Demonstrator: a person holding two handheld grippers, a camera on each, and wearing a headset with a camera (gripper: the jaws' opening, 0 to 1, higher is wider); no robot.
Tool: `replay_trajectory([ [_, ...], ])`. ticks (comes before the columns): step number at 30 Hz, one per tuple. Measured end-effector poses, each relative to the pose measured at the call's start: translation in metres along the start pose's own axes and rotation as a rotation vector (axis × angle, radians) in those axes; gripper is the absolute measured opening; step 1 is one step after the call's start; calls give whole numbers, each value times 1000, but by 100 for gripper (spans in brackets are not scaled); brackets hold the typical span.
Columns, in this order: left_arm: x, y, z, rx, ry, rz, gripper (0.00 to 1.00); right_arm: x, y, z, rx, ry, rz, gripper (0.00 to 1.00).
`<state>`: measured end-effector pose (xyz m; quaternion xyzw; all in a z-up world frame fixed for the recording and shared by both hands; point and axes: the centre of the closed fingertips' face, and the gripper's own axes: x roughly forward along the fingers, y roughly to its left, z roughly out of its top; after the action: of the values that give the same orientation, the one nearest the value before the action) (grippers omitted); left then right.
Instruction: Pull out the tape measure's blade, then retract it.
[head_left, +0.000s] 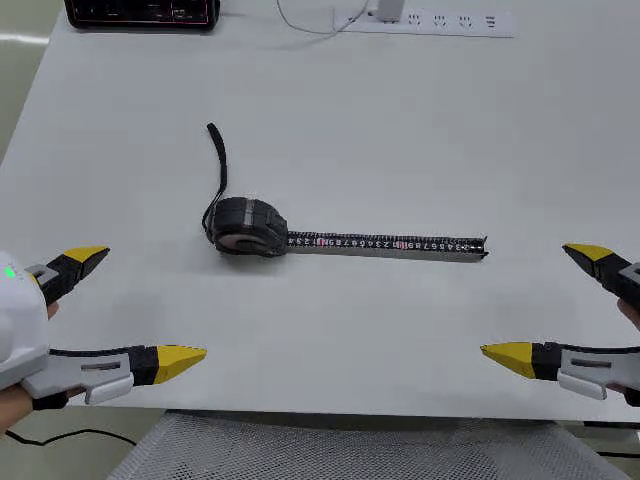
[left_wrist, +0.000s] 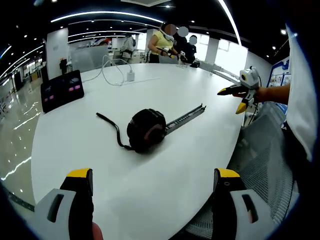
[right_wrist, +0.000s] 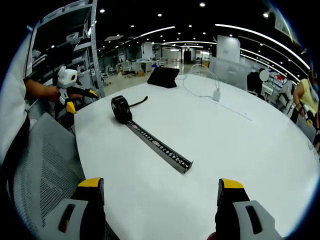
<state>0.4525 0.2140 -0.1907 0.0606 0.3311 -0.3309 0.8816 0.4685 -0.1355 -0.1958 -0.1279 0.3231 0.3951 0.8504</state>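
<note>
bright, even light comes from ceiling strip lamps (left_wrist: 100, 14) overhead. the white worktop (head_left: 400, 130) is evenly lit, and the tape measure (head_left: 248, 228) casts only a thin soft shadow. the head view is sharp. both gripper views bow strongly at their edges, with a bright window (left_wrist: 231, 56) washed out in the left one.

The tape measure (head_left: 248, 228) sits near the middle of the white surface (head_left: 420, 130); its case is rounded, black and dark grey, with a pale label on the round face turned toward the near edge; the blade (head_left: 385, 244) is drawn out, lying straight along the surface and running rightward from the case's lower corner in the head view, its printed numbers readable from above; the end hook (head_left: 484, 247) caps its tip; a black wrist strap (head_left: 219, 160) trails from the case's opposite side toward the far edge.
</note>
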Motion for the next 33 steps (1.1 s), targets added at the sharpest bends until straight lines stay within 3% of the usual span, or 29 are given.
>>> replay_trajectory([
  [11, 2, -4, -18, -32, 17, 12, 99, 1, 5, -8, 29, -2, 6, 91],
  [33, 0, -7, -13, -53, 4, 7, 99, -1, 8, -8, 40, -8, 4, 90],
])
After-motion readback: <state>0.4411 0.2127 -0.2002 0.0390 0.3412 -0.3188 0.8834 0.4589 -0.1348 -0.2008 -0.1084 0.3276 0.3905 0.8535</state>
